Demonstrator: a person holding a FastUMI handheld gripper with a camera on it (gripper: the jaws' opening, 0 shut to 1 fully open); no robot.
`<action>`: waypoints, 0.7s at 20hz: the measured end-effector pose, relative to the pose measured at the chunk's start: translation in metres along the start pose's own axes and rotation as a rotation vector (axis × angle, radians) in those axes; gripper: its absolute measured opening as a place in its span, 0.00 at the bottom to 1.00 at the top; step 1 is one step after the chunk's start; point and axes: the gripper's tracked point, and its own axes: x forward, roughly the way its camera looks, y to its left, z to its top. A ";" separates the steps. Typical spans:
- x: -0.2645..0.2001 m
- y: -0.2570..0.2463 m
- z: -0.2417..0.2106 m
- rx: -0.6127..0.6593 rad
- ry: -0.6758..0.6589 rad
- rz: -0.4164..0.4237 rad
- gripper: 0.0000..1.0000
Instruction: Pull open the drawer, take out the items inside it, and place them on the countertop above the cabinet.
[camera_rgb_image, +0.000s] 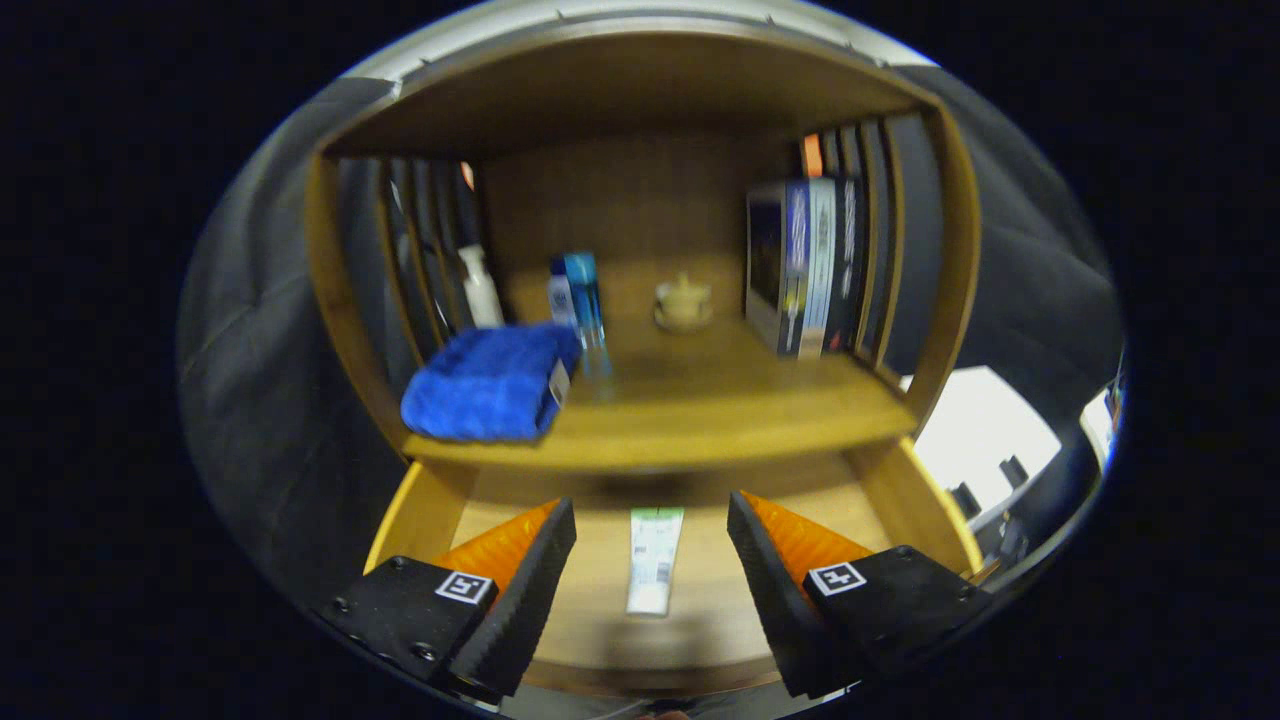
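One tube (655, 560) lengthwise between spread tongs (652, 545), in open drawer (900, 495).

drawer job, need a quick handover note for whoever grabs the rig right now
Hand-held gripper: open, holding nothing, fingers spread above the open drawer.
Drawer: already pulled out below the countertop.
Tube: lies flat on the drawer floor, between the fingers, not touched.
Countertop: holds a folded blue towel at the front, with a white pump bottle, a blue bottle, a small lidded dish and upright books further back.
Done: drawer opened.
Left: grip the tube, lift it out, set it on a free part of the countertop. The drawer's near end is hidden by the fingers, so check there for more items.
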 end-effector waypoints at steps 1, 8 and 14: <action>0.011 0.001 -0.015 0.017 0.081 0.000 0.99; 0.053 -0.017 -0.080 -0.045 0.347 -0.077 0.99; 0.064 -0.019 -0.111 -0.072 0.468 -0.090 0.96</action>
